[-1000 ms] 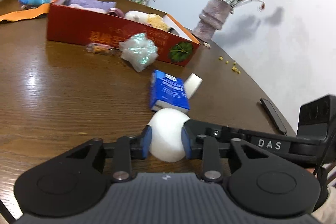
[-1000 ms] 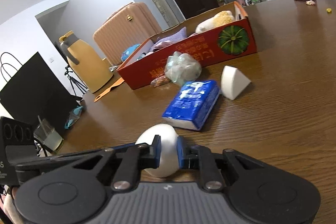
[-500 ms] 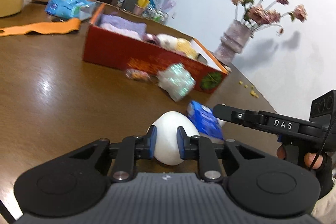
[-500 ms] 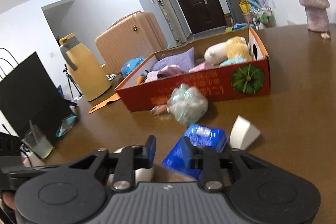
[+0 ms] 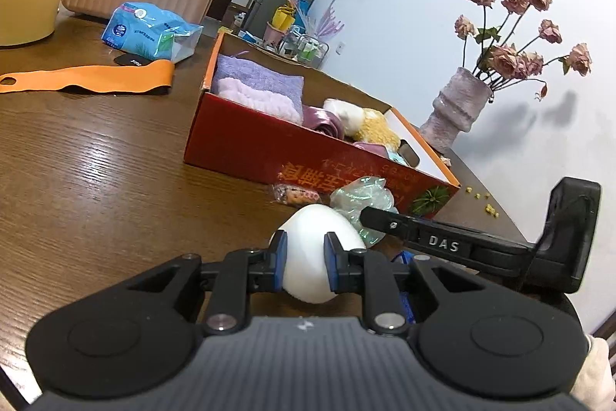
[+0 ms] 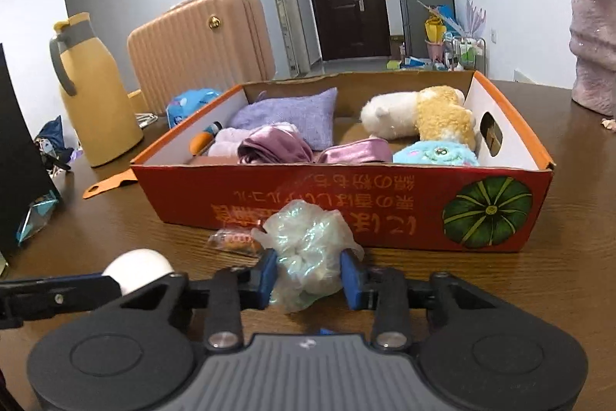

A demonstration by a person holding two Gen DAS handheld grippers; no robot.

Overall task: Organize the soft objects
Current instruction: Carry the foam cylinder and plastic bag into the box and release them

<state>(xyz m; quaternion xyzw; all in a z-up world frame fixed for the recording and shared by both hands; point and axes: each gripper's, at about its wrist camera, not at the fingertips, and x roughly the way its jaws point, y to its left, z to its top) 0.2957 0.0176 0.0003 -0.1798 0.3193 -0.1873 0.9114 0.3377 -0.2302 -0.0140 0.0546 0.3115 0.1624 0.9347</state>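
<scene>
Squeezing the white egg-shaped foam ball, the left tool carries it above the brown wooden worktop. Right tool gapes around the crinkly iridescent plastic puff, just before the red cardboard box's near wall.

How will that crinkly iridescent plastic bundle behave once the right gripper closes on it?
The iridescent bundle looks like thin crumpled film: probably very light and likely to crush between the right gripper's open pads. Its glossy surface may slip.
</scene>
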